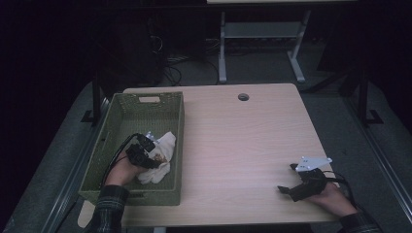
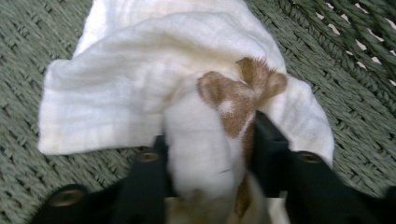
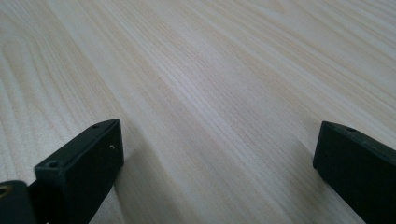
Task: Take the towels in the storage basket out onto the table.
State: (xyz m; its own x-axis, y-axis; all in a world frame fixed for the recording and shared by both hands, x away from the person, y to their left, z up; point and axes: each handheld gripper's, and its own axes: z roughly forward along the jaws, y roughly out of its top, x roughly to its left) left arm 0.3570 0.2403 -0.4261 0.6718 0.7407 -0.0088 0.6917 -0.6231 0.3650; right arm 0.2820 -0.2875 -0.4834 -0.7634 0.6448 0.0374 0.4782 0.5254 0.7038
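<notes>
Light wood desk point(image 1: 243, 141), green woven plastic basket point(image 1: 121, 116) at its left. Inside lies a white cloth with brown patches point(image 2: 154, 88): soft, light, limp, best taken at a bunched fold. Left gripper point(image 2: 210, 154) pinches such a fold; right gripper point(image 3: 219, 158) rests spread, empty. Cloth's underside and brown patches unclear.

High view: above the desk's point(image 1: 243, 141) near edge, facing forward and down. Left gripper view: close inside the basket point(image 1: 121, 116). Right gripper view: low over the desk top.
</notes>
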